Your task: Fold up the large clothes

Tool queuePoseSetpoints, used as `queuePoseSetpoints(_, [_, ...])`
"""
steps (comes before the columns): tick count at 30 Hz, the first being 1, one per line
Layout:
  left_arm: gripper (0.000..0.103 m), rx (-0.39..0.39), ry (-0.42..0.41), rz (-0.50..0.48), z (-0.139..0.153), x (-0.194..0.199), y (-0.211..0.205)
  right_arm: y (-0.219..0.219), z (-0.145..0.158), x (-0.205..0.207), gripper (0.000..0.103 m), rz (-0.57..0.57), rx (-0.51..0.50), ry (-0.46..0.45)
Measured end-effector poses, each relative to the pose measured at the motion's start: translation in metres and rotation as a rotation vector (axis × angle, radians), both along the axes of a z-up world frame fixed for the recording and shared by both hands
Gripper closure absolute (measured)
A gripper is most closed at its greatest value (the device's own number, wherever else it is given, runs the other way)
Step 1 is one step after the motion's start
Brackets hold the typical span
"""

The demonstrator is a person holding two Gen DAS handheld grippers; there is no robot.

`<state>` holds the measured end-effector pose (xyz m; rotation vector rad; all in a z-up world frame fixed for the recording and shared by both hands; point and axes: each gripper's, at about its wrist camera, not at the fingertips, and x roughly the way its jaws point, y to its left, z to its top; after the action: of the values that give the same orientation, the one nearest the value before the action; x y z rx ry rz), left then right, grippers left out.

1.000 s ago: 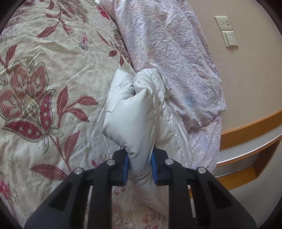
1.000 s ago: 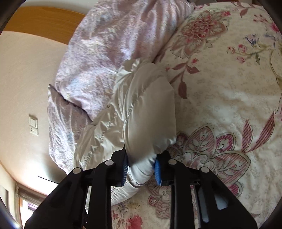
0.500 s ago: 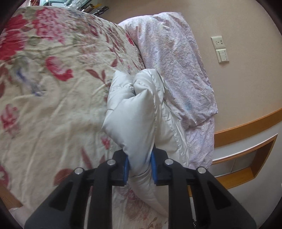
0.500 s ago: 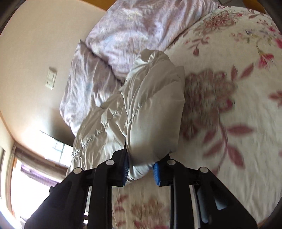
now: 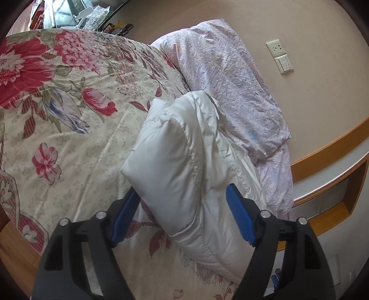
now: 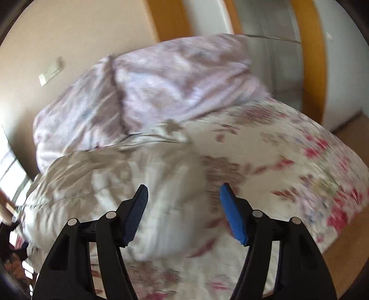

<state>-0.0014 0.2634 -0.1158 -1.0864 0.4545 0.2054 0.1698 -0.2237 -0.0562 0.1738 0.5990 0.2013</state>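
Note:
A white puffy jacket (image 5: 184,166) lies folded in a bundle on the floral bedspread (image 5: 57,115), next to the pink pillows. My left gripper (image 5: 182,196) is open, its blue pads (image 5: 239,217) standing on either side of the bundle's near end without pinching it. In the right wrist view, which is motion-blurred, the jacket (image 6: 138,184) lies below my right gripper (image 6: 183,191), which is open and empty, raised above the bundle.
Two pink patterned pillows (image 5: 230,80) lie against the wall at the bed's head. A wooden headboard ledge (image 5: 329,175) runs behind them. Wall sockets (image 5: 280,55) sit above. A cluttered shelf (image 5: 76,13) is beyond the bed's far side. Wooden floor (image 6: 346,242) borders the bed.
Both grippers were shut on the jacket bundle; both have opened and let it go. The bundle now rests on the bed. The right gripper is swinging away, blurring its view.

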Motion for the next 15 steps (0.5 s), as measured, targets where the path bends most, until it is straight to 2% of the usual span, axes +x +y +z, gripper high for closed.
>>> queuePoseSetpoints(4, [0.022,0.013,-0.005,0.002,0.001,0.005,-0.003,0.079,0.005,0.017,0.046,0.190,-0.095,-0.033])
queuePoseSetpoints(7, [0.022,0.006,-0.010,0.001,0.000,0.008,-0.004,0.120,0.004,0.022,0.056,0.281,-0.116,-0.044])
queuePoseSetpoints(9, [0.022,0.014,-0.009,-0.004,0.000,0.011,-0.006,0.145,0.002,0.025,0.063,0.316,-0.135,-0.049])
queuePoseSetpoints(12, [0.022,0.039,-0.003,-0.011,0.000,0.013,-0.010,0.170,0.000,0.025,0.069,0.337,-0.160,-0.054])
queuePoseSetpoints(15, [0.022,0.054,-0.006,-0.011,0.000,0.015,-0.012,0.180,-0.005,0.029,0.070,0.317,-0.179,-0.042])
